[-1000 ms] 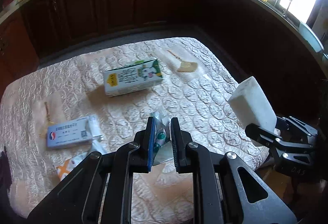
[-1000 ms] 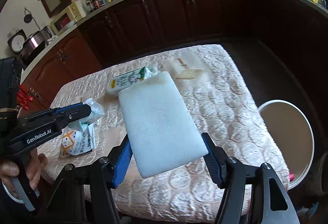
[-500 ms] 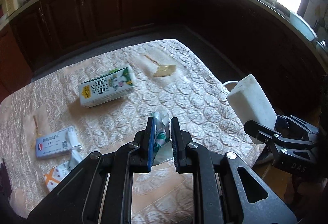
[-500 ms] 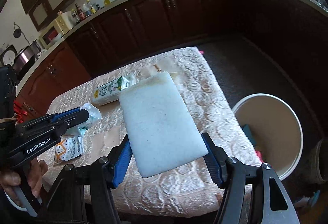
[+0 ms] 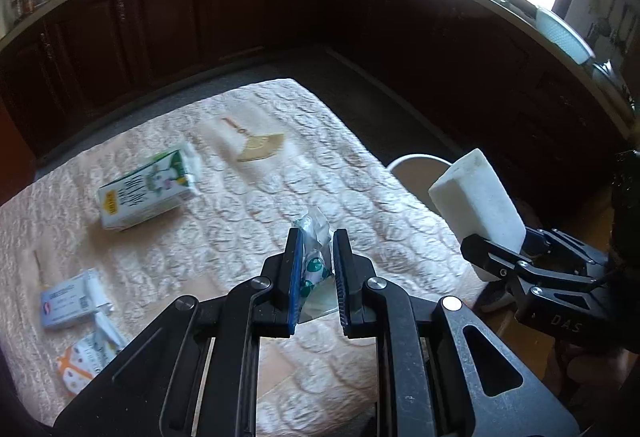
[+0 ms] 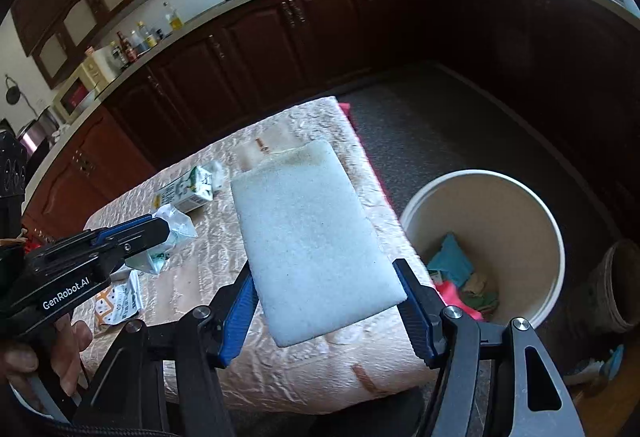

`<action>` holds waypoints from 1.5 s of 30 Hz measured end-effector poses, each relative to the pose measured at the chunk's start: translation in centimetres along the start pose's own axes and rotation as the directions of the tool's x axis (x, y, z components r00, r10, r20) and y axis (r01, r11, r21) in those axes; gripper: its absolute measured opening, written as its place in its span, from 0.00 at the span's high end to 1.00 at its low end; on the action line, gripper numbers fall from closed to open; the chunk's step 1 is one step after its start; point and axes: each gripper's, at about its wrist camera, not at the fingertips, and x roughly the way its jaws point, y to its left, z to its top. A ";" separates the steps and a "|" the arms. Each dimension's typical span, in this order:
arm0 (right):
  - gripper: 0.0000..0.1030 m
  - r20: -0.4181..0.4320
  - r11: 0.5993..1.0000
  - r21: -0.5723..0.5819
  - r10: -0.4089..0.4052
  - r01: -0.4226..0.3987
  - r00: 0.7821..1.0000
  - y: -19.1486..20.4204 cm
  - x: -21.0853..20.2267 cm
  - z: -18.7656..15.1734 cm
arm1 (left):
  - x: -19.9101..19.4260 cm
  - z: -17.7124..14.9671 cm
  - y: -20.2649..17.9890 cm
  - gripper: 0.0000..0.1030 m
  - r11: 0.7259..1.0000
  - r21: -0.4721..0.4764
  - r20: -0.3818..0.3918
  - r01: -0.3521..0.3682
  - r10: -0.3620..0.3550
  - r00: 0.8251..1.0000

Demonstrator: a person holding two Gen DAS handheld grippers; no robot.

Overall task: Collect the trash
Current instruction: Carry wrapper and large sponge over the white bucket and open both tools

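Both wrist cameras are looking steeply down over the table's [image 5: 224, 221] near edge — sharing its quilted top [image 6: 208, 237], each glimpsing the other gripper.

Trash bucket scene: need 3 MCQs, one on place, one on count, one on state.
1. Where is the bucket?
A on the table
B on the floor beside the table
C on the counter

2. How many pieces of trash lie on the table?
A one
B three
C six

3. What does the right gripper do?
A clamps the white foam block
B hangs open, holding nothing
C holds the milk carton

Answers:
1 B, it stands past the table's edge.
2 B, carton, blue box, orange packet.
3 A, pads press its sides.
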 end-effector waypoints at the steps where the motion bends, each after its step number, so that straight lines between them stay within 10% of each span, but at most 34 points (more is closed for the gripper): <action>1: 0.39 0.001 1.000 0.006 -0.004 0.004 1.000 -0.3 -0.1 0.0 | 0.2 0.1 -0.4 0.88 1.000 0.004 -0.003 0.010 -0.010 1.000; 45: 0.39 -0.093 0.938 0.286 -0.177 0.197 0.980 -14.9 0.3 -3.6 | 9.9 4.4 -13.1 0.88 0.969 0.078 -0.110 0.235 -0.226 0.968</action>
